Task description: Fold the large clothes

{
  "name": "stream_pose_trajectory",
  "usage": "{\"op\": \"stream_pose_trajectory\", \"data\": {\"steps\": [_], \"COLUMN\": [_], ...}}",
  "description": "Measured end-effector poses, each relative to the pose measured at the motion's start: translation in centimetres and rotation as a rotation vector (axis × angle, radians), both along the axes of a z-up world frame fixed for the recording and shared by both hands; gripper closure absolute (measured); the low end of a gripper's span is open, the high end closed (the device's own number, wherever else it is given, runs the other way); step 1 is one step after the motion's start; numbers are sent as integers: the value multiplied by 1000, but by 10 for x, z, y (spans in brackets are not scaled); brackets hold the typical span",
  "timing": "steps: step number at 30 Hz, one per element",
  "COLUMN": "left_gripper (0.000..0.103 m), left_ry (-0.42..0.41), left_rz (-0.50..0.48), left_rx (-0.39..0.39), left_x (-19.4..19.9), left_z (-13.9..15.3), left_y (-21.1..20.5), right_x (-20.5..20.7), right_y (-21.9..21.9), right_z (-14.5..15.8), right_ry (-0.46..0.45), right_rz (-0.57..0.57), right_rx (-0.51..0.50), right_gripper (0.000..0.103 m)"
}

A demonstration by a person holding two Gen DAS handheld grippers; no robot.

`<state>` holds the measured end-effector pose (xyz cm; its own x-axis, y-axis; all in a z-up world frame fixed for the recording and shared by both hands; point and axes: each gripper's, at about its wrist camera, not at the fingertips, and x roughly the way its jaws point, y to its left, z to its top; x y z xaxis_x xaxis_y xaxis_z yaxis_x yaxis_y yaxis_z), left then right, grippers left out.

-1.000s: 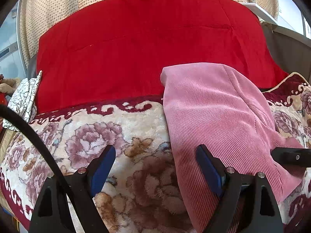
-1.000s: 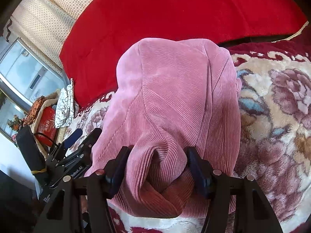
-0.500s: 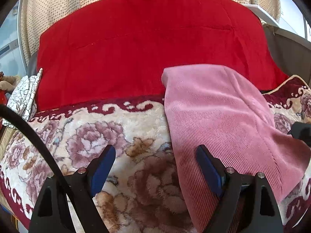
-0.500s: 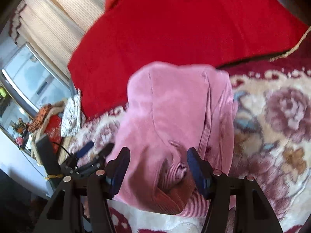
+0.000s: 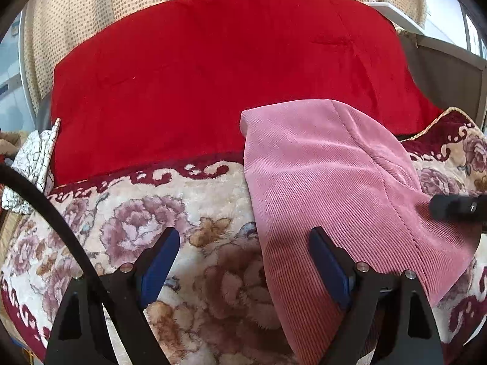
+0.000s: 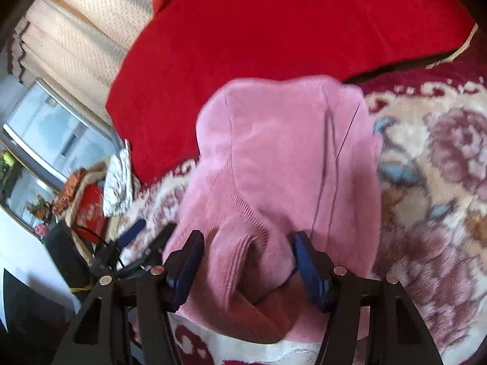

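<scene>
Both grippers' jaws gape over floral blanket (image 5: 213, 200), red quilt (image 5: 213, 70), dotted curtain (image 5: 91, 9).

Bright daylight, fisheye warp, right view motion-blurred

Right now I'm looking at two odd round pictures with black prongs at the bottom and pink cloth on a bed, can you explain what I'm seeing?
There is no robot here. A person holds a two-finger tool in each hand, and each tool carries a wide-angle camera looking along its fingers, which bends the picture round.

One picture is from the left hand-held gripper: its blue-padded fingers stand wide apart, holding nothing, above a flowered blanket.

The other is from the right hand-held gripper: its fingers are also apart, with a raised fold of the pink corduroy garment between them. No clamped grip is visible.

Behind lies a red quilt. The picture from the right is blurred.
</scene>
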<state>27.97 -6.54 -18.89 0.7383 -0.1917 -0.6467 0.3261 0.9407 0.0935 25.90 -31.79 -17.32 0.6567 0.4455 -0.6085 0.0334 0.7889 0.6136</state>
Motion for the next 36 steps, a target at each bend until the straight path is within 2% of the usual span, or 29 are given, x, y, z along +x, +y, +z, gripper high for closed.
{"op": "stream_pose_trajectory", "data": {"steps": [6, 11, 19, 25, 28, 36], "left_gripper": [16, 16, 16, 15, 15, 15], "left_ry": [-20, -16, -13, -11, -12, -14], "left_rz": [0, -1, -3, -1, 3, 3], "left_rx": [15, 9, 4, 0, 2, 0], "left_x": [-2, -1, 0, 0, 0, -1], "left_z": [1, 1, 1, 0, 0, 0], "left_y": [-2, -1, -2, -2, -2, -1], "right_x": [-4, -2, 1, 15, 17, 10], "right_y": [-31, -51, -66, -57, -50, -56], "right_z": [0, -9, -18, -52, -49, -41], "right_ry": [4, 38, 60, 197, 187, 141], "right_rz": [-93, -138, -185, -152, -143, -152], "right_rx": [30, 74, 89, 103, 69, 90], "right_gripper": [38, 38, 38, 38, 37, 37]}}
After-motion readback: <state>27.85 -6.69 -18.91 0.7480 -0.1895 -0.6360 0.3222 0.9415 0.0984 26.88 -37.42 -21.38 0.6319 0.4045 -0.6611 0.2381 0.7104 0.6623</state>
